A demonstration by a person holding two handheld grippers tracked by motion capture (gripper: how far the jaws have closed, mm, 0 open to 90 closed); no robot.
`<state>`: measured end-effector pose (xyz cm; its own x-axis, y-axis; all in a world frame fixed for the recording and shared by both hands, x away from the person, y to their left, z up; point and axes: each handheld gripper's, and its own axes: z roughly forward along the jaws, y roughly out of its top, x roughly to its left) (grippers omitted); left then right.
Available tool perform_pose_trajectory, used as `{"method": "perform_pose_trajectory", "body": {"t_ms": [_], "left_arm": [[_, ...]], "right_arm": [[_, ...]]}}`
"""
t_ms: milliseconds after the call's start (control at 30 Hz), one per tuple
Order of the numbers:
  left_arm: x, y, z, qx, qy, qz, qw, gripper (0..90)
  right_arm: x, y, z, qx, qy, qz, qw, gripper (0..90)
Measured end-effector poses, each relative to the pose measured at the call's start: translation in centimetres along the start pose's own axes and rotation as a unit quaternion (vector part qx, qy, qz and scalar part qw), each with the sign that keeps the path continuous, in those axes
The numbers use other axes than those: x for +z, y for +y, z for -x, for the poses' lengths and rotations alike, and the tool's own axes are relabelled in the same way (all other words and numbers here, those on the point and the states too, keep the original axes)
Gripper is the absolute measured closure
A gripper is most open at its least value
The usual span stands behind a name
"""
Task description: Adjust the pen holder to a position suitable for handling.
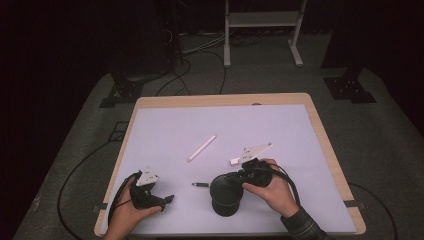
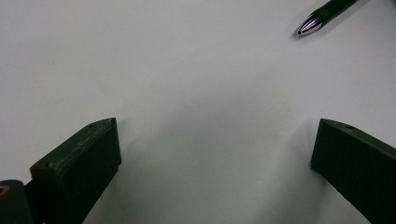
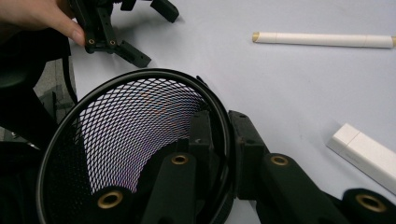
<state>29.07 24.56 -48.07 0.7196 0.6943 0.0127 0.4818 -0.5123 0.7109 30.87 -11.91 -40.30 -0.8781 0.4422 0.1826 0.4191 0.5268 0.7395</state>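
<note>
Right hand-held gripper (image 3: 224, 135) clamps mesh cup (image 3: 116, 140) rim — left hand-held gripper (image 2: 212, 154) released.

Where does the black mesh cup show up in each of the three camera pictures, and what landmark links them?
High view: the black mesh cup stands low at centre, at the right gripper.
Left gripper view: no cup here; the dark pen lies at top right, beyond open jaws.
Right gripper view: the cup takes up lower left, its rim clamped between the jaws.
Shared landmark: the white table sheet, in all three.
</note>
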Motion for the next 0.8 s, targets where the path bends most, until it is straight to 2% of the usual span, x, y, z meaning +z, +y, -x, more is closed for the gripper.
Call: {"method": "perform_pose_trajectory", "body": {"t_ms": [567,800], "left_arm": [[0.01,0.00,0.01,-0.001,0.000,0.000,1.0000,0.4],[0.01,0.00,0.00,-0.001,0.000,0.001,1.0000,0.4]], "right_arm": [[0.88,-0.45,-0.11,-0.002,0.009,0.004,1.0000,79.1],[0.46,-0.40,-0.15,-0.007,0.004,0.014,0.9999,69.8]]}}
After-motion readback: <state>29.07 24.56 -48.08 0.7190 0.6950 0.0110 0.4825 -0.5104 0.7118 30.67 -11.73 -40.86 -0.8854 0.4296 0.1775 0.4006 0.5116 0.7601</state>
